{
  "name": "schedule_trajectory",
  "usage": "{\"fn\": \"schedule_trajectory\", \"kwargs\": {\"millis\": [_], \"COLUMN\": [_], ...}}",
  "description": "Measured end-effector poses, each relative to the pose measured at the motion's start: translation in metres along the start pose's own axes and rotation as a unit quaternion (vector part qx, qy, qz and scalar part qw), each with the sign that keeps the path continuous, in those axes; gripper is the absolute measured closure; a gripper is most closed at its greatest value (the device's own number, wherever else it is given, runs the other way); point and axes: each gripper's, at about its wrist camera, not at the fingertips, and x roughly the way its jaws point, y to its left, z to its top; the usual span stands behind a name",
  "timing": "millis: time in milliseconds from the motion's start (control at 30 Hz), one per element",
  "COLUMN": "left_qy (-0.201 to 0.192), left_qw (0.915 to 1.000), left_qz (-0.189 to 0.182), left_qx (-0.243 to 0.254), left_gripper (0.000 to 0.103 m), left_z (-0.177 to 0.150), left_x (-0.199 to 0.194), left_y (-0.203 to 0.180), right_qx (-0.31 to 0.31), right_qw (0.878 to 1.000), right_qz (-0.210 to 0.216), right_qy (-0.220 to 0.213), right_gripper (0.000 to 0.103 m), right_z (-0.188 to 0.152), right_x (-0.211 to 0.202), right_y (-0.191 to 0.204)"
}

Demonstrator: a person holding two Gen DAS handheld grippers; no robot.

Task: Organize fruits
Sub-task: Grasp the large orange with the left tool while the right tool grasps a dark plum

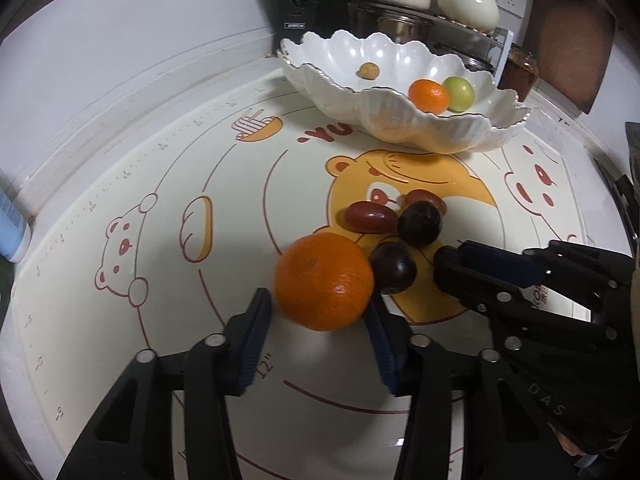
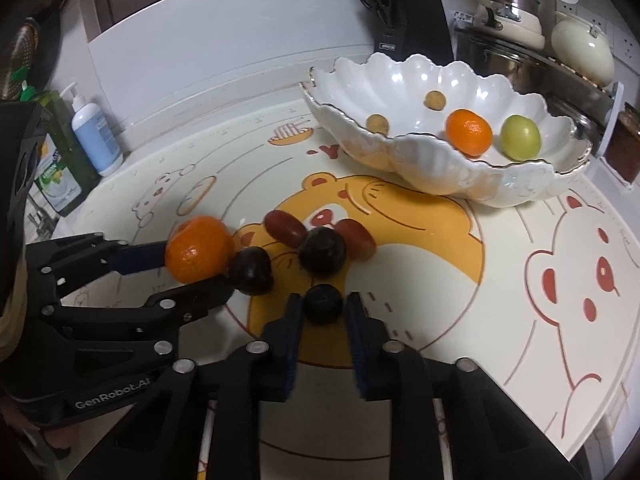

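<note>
Step in hand: grasping; left gripper (image 1: 320,312) fingers pinch the orange (image 1: 324,282), right gripper (image 2: 323,308) fingers pinch a dark plum (image 2: 323,303), both fruits on the worktop mat (image 2: 460,292); next: lift, carry to the bowl (image 2: 432,176).

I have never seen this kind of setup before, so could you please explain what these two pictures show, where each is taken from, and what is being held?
No robot here: a person holds a hand-held gripper in each hand, each with a fisheye camera looking along its two fingers.

The left camera shows the left hand-held gripper around a large orange. The right camera shows the right hand-held gripper shut on a small dark fruit.

On the bear-print mat lie two dark plums and two reddish oblong fruits. The scalloped white bowl already holds a small orange, a green fruit and two small tan ones.
</note>
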Motion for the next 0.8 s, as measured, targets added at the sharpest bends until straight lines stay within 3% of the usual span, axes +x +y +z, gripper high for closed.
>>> {"fn": "schedule_trajectory", "kwargs": {"millis": [800], "left_qy": [-0.009], "left_qw": [0.9998], "left_qz": [0.014], "left_qx": [-0.011], "left_gripper": [0.063], "left_z": [0.002], "left_x": [-0.015], "left_y": [-0.002], "right_qx": [0.005], "right_qw": [1.0], "right_qz": [-0.003], "right_qy": [-0.026], "right_gripper": [0.082], "right_z": [0.005], "right_x": [-0.021], "right_y": [-0.001]}}
